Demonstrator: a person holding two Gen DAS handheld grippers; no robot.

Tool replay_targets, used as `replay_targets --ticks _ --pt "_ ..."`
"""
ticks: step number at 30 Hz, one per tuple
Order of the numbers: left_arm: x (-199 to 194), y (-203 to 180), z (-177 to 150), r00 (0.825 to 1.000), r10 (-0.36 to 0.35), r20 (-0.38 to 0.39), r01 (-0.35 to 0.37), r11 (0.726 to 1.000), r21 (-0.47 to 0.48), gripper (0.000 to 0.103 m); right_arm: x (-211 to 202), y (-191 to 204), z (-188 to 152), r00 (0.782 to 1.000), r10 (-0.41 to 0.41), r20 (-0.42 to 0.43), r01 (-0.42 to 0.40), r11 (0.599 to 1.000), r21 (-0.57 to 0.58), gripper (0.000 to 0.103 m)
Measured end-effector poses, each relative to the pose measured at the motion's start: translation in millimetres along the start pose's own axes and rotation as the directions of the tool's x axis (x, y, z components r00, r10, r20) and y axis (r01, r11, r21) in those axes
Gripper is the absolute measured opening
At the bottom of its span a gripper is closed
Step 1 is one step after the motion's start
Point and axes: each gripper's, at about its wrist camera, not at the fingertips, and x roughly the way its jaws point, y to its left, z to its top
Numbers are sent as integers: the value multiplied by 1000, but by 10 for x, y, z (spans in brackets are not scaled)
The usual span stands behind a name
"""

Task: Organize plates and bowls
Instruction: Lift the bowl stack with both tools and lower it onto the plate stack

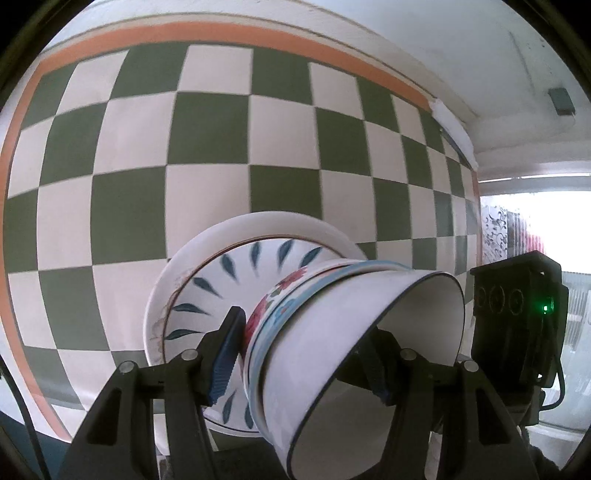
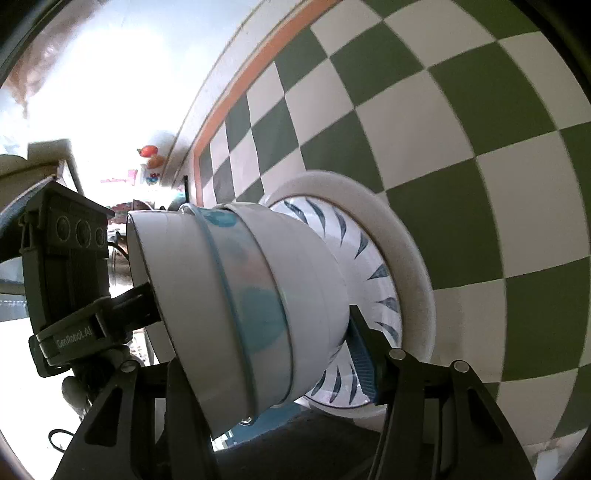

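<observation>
A stack of nested bowls (image 1: 332,332) stands on a leaf-patterned plate (image 1: 236,280), which lies on a larger white plate (image 1: 295,221) on the checkered cloth. My left gripper (image 1: 303,354) is shut on the bowl stack, one finger outside, one inside the top white bowl. In the right wrist view my right gripper (image 2: 258,350) is shut on the same bowl stack (image 2: 258,288) from the other side, with the leaf plate (image 2: 369,266) and white plate (image 2: 410,258) behind. Each view shows the other gripper's body.
A green-and-white checkered tablecloth (image 1: 207,140) with an orange border (image 1: 221,31) covers the table. A white wall and bright window lie at the right of the left view. Small colourful items (image 2: 151,162) sit far off by the cloth edge.
</observation>
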Motion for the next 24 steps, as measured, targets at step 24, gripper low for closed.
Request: replay_targets --ticks 24 --pt "109 255 -51 1000 -5 -20 4 998 -56 58 362 58 41 998 -57 -32 57 998 -20 55"
